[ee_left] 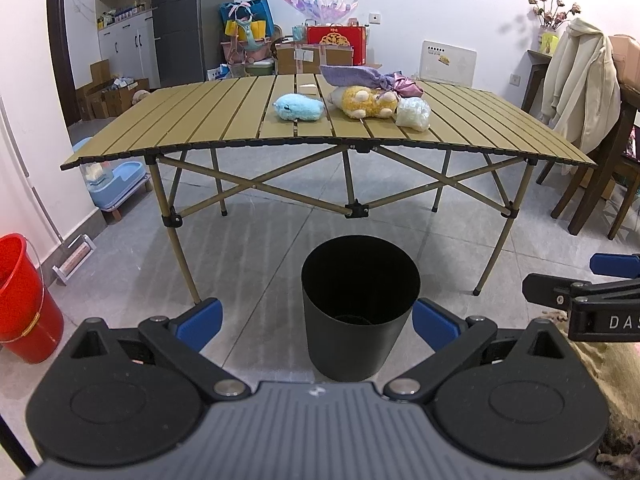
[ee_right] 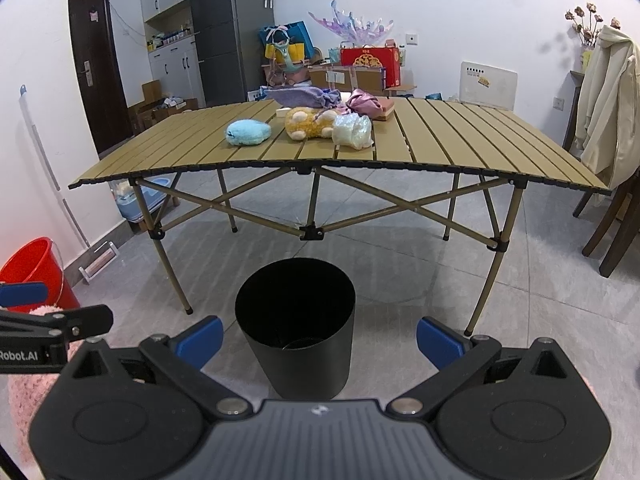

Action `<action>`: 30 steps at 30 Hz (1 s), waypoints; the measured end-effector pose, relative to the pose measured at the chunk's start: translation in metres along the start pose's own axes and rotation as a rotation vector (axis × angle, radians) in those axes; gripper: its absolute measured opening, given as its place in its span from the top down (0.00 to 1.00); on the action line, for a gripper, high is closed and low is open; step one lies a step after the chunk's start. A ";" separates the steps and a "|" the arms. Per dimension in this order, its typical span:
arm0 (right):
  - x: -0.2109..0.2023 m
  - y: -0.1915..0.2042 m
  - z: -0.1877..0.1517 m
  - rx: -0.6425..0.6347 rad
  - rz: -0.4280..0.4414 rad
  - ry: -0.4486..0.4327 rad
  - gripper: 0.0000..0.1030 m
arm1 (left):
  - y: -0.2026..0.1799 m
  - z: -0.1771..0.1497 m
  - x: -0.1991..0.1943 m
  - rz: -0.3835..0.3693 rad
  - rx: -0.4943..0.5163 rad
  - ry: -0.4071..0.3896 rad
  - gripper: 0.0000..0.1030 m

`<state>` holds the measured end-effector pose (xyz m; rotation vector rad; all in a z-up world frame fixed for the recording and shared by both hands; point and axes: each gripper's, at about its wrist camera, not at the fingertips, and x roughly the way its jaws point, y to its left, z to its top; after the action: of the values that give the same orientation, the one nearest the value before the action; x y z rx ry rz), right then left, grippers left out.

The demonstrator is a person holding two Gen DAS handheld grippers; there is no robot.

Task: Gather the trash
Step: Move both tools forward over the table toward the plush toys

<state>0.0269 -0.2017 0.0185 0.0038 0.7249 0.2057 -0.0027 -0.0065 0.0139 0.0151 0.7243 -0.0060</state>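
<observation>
Black bin on floor, 2 hand-held grippers (both spread), crumpled plastic on table

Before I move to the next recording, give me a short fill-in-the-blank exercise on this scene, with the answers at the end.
1. The black trash bin stands on the ____, in front of the folding table.
2. The crumpled clear plastic bag lies beside the ____ plush toy.
3. Both the left gripper and the right gripper are ____ and hold nothing.
4. The bucket by the wall is ____ in colour.

Missing words: floor; yellow; open; red
</observation>
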 end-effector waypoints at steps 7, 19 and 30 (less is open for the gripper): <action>0.006 -0.002 0.004 -0.019 0.001 -0.036 0.00 | 0.000 0.007 0.010 0.002 0.014 -0.023 0.00; 0.027 -0.014 0.013 -0.008 -0.006 -0.078 0.00 | 0.007 0.025 0.037 0.003 0.020 -0.063 0.00; 0.056 -0.029 0.035 0.018 -0.019 -0.113 0.00 | 0.008 0.048 0.065 0.006 0.016 -0.074 0.00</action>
<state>0.0959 -0.2177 0.0055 0.0252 0.6139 0.1796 0.0779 0.0009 0.0072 0.0316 0.6499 -0.0068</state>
